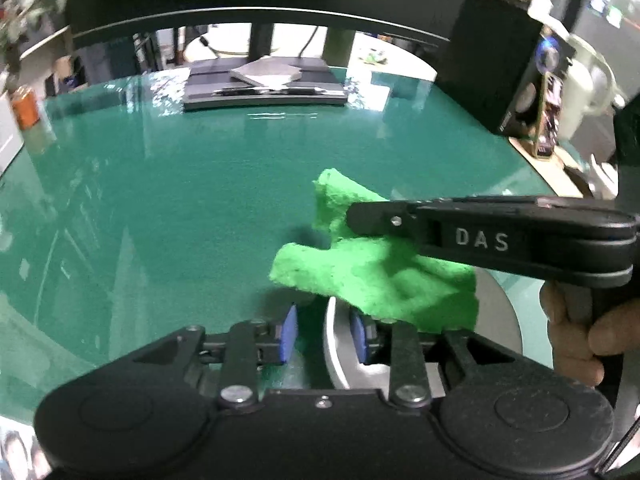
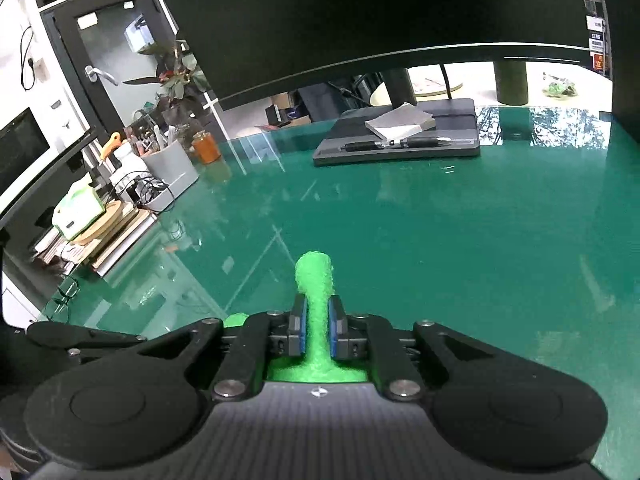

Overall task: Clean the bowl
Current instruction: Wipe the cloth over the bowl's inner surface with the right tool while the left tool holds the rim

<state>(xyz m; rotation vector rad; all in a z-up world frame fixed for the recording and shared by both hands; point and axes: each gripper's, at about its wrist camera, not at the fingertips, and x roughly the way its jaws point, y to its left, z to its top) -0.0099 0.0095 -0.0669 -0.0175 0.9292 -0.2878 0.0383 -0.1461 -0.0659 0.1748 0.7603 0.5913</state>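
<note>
My left gripper (image 1: 325, 334) has its blue pads either side of the rim of a white bowl (image 1: 340, 356), which sits low at the bottom of the left wrist view; there is a gap on the left pad's side. My right gripper (image 2: 318, 330) is shut on a bright green cloth (image 2: 316, 300). In the left wrist view the right gripper (image 1: 352, 216) comes in from the right and holds the green cloth (image 1: 376, 276) just above the bowl, hiding most of the bowl's inside. Both are over the green glass table (image 1: 160, 208).
A grey monitor base with a notepad and a pen (image 2: 400, 136) stands at the back of the table under a dark monitor (image 2: 360, 12). An orange cup (image 2: 206, 148), a grey holder (image 2: 170, 172) and desk clutter sit at the left edge. A black speaker (image 1: 496, 60) stands at the right.
</note>
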